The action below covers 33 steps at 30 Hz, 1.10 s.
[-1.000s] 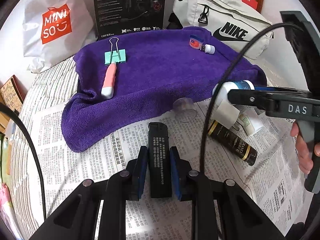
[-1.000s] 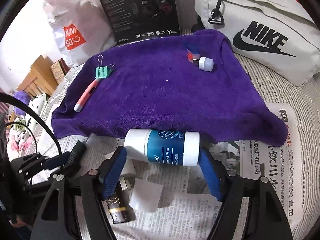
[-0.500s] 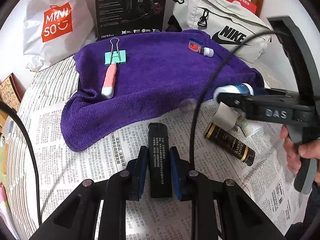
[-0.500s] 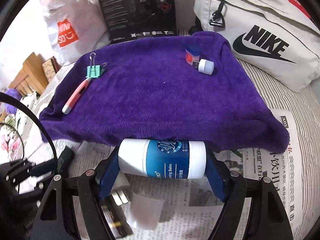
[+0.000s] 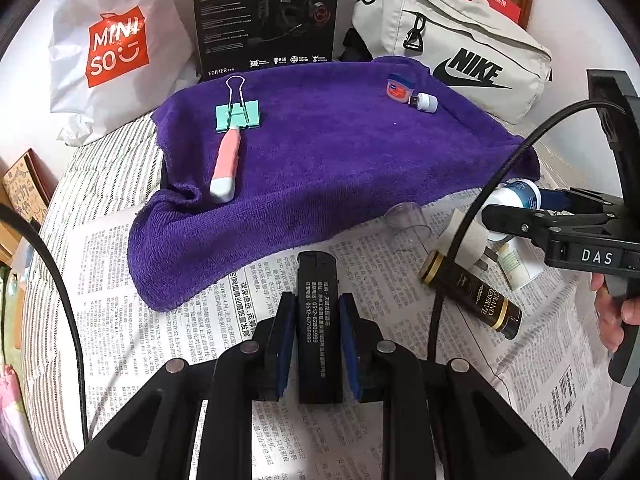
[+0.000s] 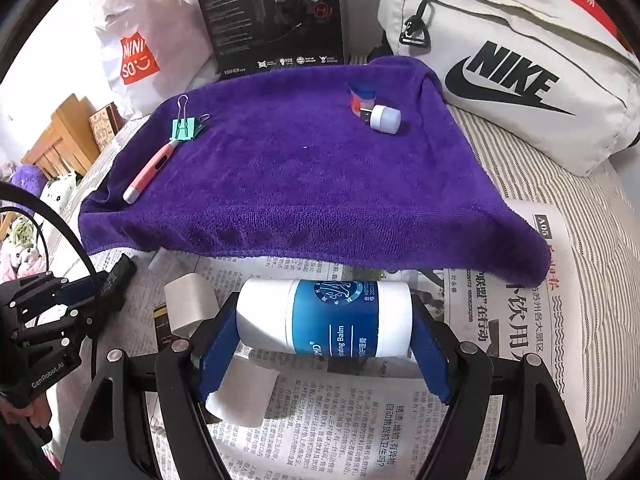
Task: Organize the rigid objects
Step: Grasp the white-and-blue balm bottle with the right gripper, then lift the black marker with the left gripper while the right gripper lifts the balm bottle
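Striped bedding [image 5: 100, 168] carries a spread newspaper [image 5: 160, 280] and, beyond it, a purple towel [image 5: 340, 160] already holding a binder clip [image 5: 238, 118], a pink thermometer [image 5: 226, 168], a small jar [image 5: 399, 88] and a USB light [image 5: 426, 101]. The right claw [image 6: 324, 330] pinches a white-and-blue balm bottle [image 6: 324, 322] end to end, just before the towel's edge; gripped on its smooth caps, the bottle may pivot or slip out. The left claw [image 5: 318, 330] is pressed onto a black lighter [image 5: 318, 320], lying lengthwise above the newspaper; the narrow body may twist. A clear cap [image 5: 408, 222] and a brown tube [image 5: 472, 294] lie close by, liable to be knocked.
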{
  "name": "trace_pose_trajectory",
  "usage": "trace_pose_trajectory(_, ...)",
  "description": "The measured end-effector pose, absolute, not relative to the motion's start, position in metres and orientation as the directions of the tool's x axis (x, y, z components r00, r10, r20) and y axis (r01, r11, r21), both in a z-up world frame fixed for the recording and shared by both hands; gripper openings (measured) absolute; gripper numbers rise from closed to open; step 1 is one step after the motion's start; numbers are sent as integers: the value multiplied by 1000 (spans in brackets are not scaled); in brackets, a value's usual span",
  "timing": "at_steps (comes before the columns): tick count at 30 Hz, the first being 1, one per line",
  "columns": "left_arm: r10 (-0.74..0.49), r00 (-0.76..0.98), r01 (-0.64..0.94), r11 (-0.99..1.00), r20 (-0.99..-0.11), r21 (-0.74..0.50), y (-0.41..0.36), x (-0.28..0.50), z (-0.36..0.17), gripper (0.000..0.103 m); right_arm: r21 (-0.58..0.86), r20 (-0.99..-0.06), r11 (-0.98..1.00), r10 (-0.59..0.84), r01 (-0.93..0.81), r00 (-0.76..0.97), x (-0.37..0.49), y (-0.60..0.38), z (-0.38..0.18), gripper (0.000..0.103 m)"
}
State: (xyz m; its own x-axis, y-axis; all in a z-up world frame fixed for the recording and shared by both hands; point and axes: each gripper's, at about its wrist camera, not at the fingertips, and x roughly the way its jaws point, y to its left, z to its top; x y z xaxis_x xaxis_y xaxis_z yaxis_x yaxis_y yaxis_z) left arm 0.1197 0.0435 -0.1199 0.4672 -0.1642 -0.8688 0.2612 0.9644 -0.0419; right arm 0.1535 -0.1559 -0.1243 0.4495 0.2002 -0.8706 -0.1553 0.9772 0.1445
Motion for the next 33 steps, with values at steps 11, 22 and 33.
trace_pose_trajectory(11,-180,471,237,969,-864,-74,55,112,-107,21,166,-831,963,252,-210,496,145,-165,-96,78)
trace_pose_trajectory(22,-170,484,235,970,-858,-60,55,113,-92,21,177,-819,953,281,-245,500,141,-169,-88,78)
trace_pose_trajectory(33,-157,508,226,973,-847,-45,58,127,-76,21,183,-802,954,284,-237,525,143,-182,-79,78)
